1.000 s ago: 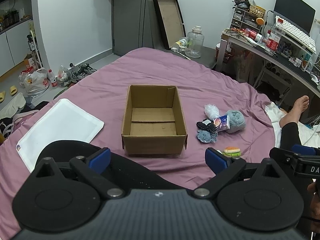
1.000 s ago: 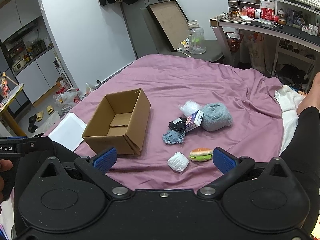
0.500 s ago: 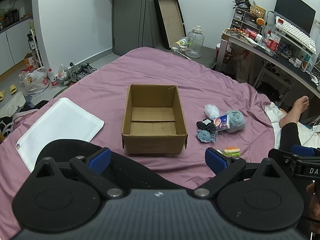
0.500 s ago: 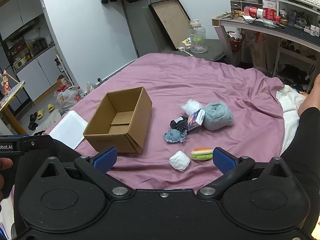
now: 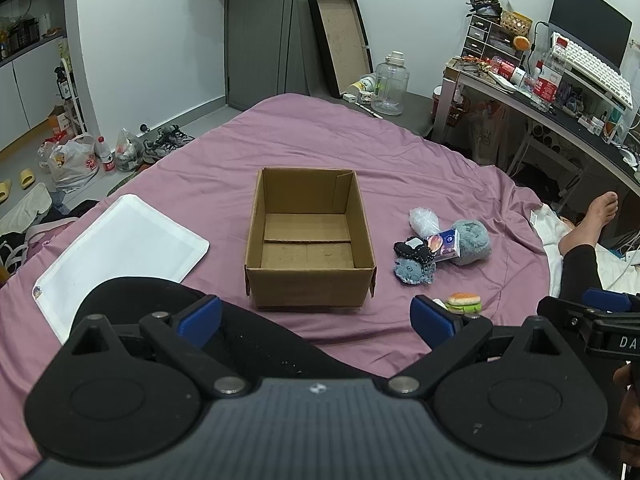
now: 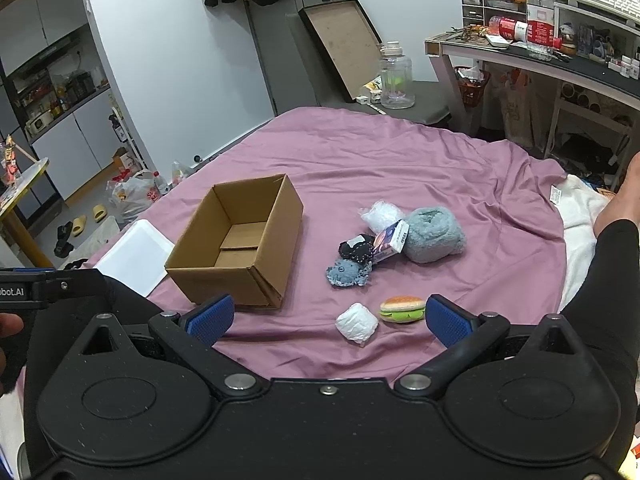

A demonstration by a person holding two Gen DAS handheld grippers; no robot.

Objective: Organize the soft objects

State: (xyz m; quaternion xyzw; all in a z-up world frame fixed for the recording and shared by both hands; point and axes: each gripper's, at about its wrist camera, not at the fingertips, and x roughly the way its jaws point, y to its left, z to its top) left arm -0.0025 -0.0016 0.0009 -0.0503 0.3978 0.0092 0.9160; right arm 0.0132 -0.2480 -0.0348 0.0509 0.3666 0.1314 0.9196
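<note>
Left gripper (image 5: 316, 316) – fingers spread wide, nothing between them, held low over the near edge of the bed (image 5: 400, 160). Right gripper (image 6: 326, 316) – likewise spread and empty, hovering above the purple cover.

Landmark: the open cardboard box (image 5: 310, 236), upright at mid-bed, nothing visible inside.

Nearest the grippers, to the right of the box's near corner in the right wrist view: a white wad (image 6: 357, 323) with a small burger toy (image 6: 402, 309) just beside it. The two look close but whether they touch cannot be told.

Farther out, still right of the box, a cluster of soft things: a blue-grey knitted toy (image 6: 347, 273), a black spotted bundle (image 6: 356, 246) touching it, a small printed packet (image 6: 390, 240) leaning on a grey-blue fluffy roll (image 6: 434, 234), and a clear plastic bag (image 6: 380, 214) at the far side of the cluster.

Left of the box, a flat white tray (image 5: 116, 248) lies on the cover, apart from it.

Beyond the box, off the bed's far end, a clear water jug (image 5: 392, 84) stands in front of a framed board leaning on the wall (image 5: 340, 40).
</note>
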